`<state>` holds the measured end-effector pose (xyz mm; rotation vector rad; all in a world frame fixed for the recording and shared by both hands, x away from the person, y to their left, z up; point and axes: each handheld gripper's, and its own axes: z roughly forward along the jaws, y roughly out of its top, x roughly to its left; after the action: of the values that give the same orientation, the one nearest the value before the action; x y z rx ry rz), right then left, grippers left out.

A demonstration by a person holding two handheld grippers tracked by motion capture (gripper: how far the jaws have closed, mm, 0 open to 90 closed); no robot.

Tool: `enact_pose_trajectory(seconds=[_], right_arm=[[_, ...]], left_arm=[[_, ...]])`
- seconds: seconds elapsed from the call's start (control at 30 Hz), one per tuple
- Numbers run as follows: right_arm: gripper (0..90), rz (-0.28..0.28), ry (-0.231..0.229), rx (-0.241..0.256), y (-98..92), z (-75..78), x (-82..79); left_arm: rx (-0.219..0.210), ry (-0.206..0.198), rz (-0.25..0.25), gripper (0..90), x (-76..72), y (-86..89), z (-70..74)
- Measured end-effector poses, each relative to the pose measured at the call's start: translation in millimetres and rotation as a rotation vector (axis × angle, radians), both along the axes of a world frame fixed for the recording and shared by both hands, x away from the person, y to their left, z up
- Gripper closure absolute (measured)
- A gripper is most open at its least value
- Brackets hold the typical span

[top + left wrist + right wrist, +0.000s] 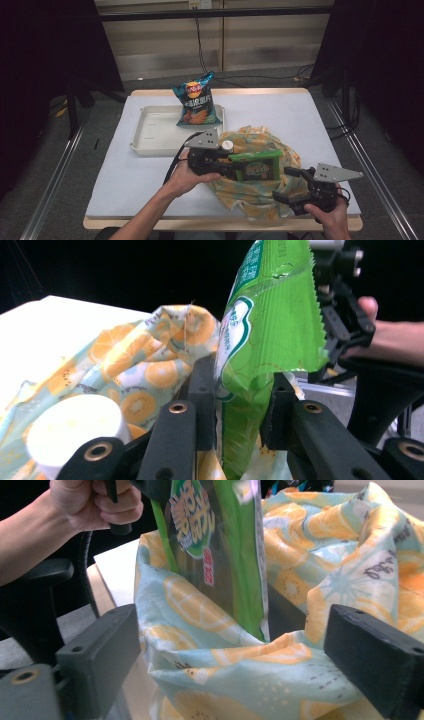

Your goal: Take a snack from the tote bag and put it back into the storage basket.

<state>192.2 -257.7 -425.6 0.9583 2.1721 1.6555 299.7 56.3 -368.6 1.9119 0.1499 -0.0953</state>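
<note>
A green snack bag hangs with its lower end inside the mouth of a cloth bag printed with orange slices. My left gripper is shut on the green bag's edge, its jaws pinching the foil at both sides. My right gripper stands open at the cloth bag's front right rim. In the right gripper view its jaws are spread wide on either side of the cloth rim, and the green bag drops into the opening behind it.
A white tray sits at the back left of the white-covered table, with a blue chip bag standing against its right end. The table's front edge lies just under both hands. Dark curtains and cables surround the table.
</note>
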Motion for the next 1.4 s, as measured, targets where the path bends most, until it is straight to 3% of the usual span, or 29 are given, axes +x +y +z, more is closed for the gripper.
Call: enact_pose_trajectory(seconds=[0.4,0.73,1.03,1.4], right_arm=[[0.0,0.014,-0.033,0.005,-1.5,1.0,-1.4],[0.3,-0.031,-0.035,0.002,-0.6,-0.9,-1.2],[0.6,-0.043,-0.026,0.006,-2.2,-1.8,-0.9],[0.2,-0.058,-0.024,0.009,-4.0,-2.1,-0.9]], left_arm=[[-0.018,-0.011,0.031,73.0,3.2,15.4,16.4],[-0.059,-0.018,0.05,73.0,5.9,36.2,33.8],[-0.028,-0.038,0.065,72.9,8.5,46.2,38.1],[-0.056,-0.051,0.062,73.0,8.9,66.6,52.8]])
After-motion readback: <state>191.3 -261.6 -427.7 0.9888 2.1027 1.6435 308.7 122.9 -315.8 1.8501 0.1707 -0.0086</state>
